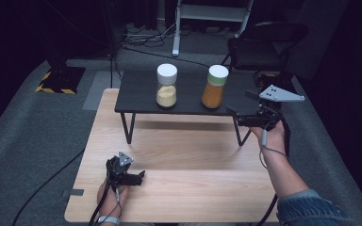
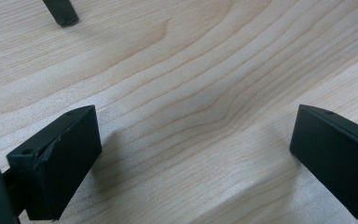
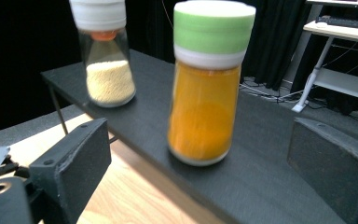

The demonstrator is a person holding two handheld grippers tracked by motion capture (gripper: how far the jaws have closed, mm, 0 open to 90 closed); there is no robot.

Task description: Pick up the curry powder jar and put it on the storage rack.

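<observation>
My right claw stands spread just short of the jar of orange powder, which is upright and untouched on the matte black shelf, so the grasp is not yet made. On the pale wood-grain tabletop my left claw rests spread and empty. The jar is smooth clear glass, round, under a soft green cap; its white-capped neighbour holds pale yellow grains.

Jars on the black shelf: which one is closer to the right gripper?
The glass jar of orange powder with the green lid; the white-lidded jar of pale yellow powder stands farther left of the right gripper.
</observation>
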